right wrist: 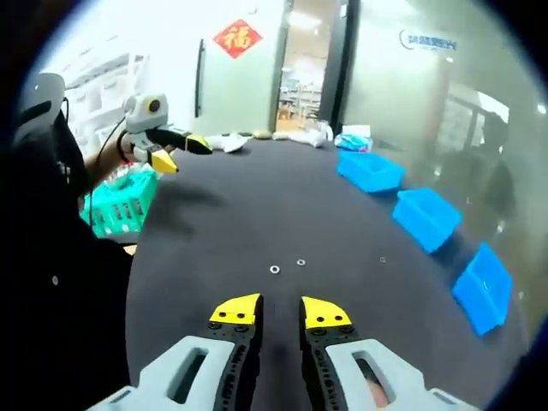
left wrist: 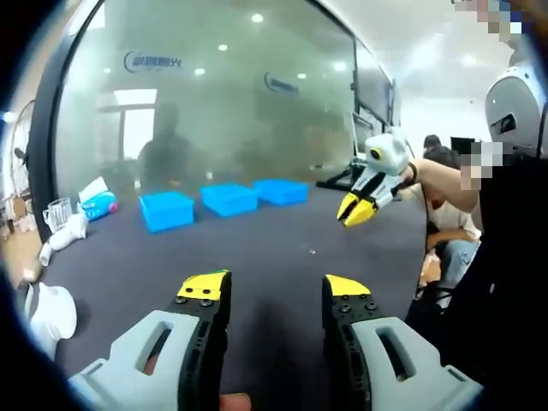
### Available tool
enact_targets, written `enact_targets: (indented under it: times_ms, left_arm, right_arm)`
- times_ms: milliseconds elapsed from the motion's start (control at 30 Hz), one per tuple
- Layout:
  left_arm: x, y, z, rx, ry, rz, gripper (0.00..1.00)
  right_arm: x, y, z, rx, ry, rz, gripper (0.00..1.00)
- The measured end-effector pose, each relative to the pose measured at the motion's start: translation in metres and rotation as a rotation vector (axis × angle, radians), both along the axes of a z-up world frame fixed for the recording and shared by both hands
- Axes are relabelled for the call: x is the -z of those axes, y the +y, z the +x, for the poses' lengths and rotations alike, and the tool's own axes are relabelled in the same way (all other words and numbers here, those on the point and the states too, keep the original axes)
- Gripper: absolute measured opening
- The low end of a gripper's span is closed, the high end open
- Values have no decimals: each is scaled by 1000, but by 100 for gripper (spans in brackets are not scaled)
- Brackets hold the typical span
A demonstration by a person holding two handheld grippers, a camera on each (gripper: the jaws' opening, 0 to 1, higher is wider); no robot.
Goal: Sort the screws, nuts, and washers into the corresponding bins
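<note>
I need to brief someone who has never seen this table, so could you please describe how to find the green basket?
Start at the dark grey table and find the row of three blue plastic bins along one side. The green plastic lattice basket sits at the opposite edge, beside the person in black. It alone is green with openwork walls; the bins are solid blue.

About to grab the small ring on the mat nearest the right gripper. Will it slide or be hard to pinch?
The ring lies flat, so it looks thin and light and will probably skid if nudged. The dark mat may add some grip. The right gripper has blunt tips; pinching by the edge seems tricky.
</note>
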State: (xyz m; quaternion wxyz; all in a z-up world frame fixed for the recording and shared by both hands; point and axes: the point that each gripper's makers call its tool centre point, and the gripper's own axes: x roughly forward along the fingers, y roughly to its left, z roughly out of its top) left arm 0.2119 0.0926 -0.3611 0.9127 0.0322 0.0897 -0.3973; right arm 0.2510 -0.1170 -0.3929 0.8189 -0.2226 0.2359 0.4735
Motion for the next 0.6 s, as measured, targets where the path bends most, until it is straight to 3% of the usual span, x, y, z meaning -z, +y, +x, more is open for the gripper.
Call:
enact_targets:
  times_ms: [600]
  left_arm:
    - [11, 0, -2, 23, 27, 11, 42]
  right_arm:
    - [9, 33, 4, -228, 44, -249, 22]
